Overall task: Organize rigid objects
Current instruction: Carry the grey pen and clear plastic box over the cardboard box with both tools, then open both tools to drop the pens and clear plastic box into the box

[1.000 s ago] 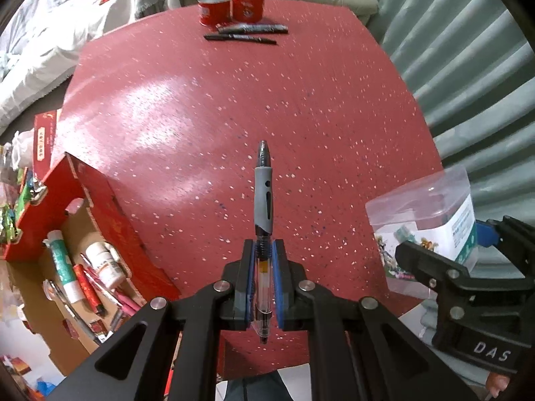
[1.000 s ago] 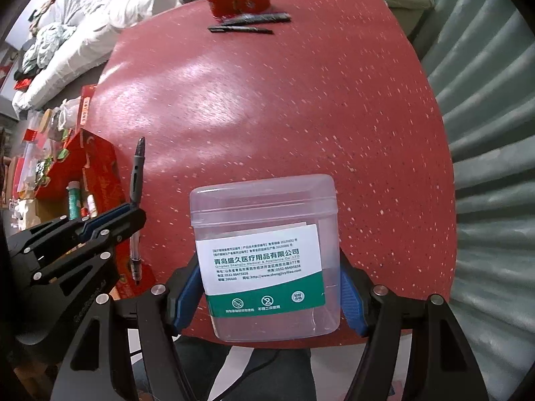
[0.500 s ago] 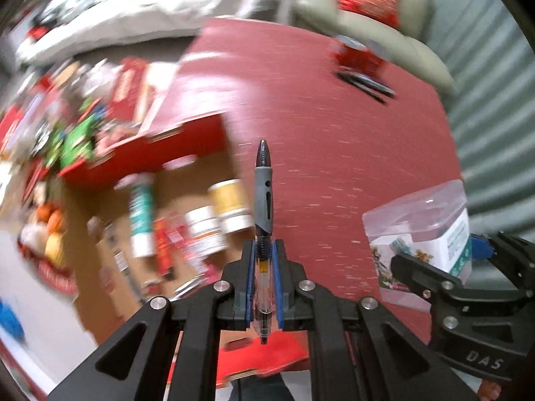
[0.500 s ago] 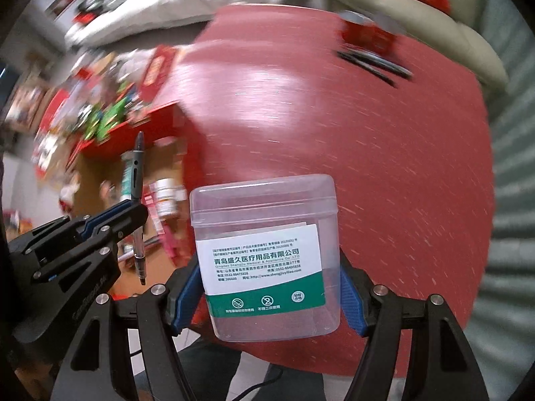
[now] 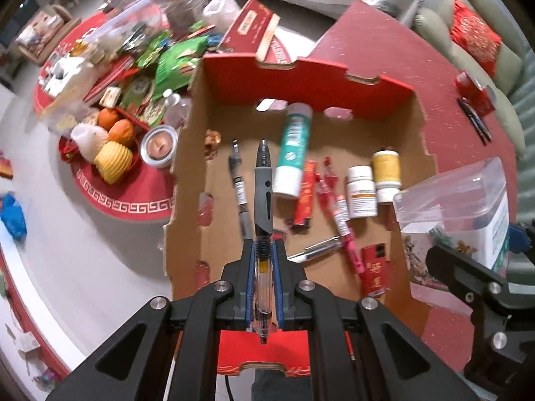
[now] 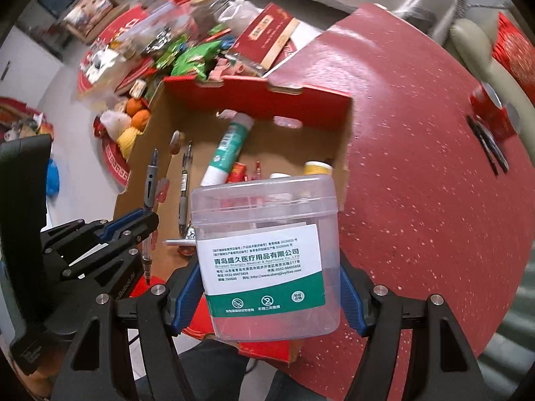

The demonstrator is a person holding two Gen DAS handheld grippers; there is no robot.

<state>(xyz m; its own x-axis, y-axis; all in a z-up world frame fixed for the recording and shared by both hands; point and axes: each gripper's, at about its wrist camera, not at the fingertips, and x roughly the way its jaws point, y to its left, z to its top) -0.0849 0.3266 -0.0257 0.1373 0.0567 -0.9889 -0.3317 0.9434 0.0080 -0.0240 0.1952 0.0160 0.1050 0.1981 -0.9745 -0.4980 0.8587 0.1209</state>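
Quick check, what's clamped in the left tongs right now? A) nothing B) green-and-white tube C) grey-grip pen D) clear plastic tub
C: the left tongs are shut on the grey-grip pen, its tip pointing out over the open cardboard box; the clear plastic tub is in the right tongs, and the green-and-white tube lies in the box.

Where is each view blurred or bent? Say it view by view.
Left wrist view: the pen in the left tongs is sharp, the snack pile at top left smeared, and edges bow with fisheye. Right wrist view: the tub label is crisp, the red cans streaked, and the table shows speckled glare.
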